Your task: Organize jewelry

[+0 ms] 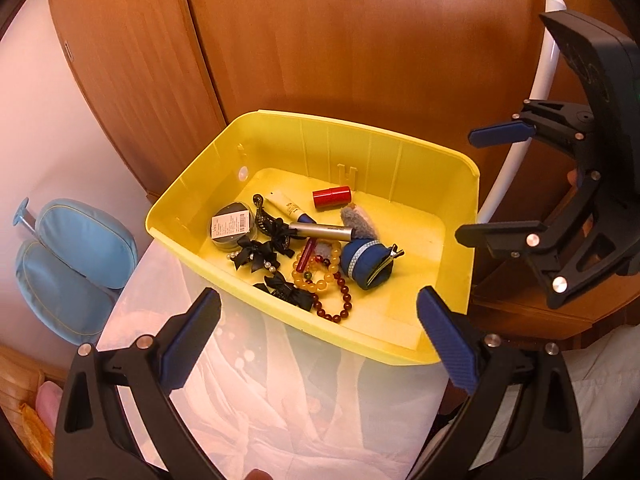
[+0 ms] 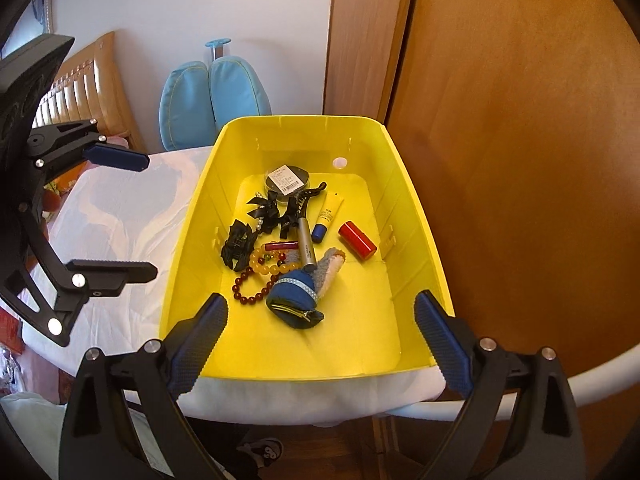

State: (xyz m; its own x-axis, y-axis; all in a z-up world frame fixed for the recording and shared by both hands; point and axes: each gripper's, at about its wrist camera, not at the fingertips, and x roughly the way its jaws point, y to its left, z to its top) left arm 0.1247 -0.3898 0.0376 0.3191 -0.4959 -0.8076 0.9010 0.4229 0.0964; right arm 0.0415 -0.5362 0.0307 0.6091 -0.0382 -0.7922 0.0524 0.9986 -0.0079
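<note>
Inside the yellow bin (image 2: 404,216), toward its middle, lay the jewelry in a loose heap: amber beads (image 2: 269,263) looped against dark red beads (image 2: 249,293), with a blue pouch (image 2: 294,294) touching both and bearing a metal clip on its near end. Just beyond the beads, black bows (image 2: 267,209) and a black claw clip (image 2: 237,249), overlapped by a silver tube (image 2: 306,246) running across the pile. Farther back, against the far wall, a round black tin (image 2: 287,181) with a white label; beside the silver tube, a yellow tube (image 2: 328,216) with a blue cap and a red cylinder (image 2: 357,239) lying flat and apart from the heap. Nothing held by either claw. Right gripper (image 2: 320,344) spread wide above the bin's near rim, empty, blue pads clear of everything. Left gripper (image 1: 318,344) likewise wide and empty, poised over the bin's near corner and the white cloth (image 1: 280,400) beneath. Under the bin, a cloth-covered table; behind it, a wooden wardrobe (image 2: 520,160), and off by the wall a light blue padded chair back (image 2: 212,100).
</note>
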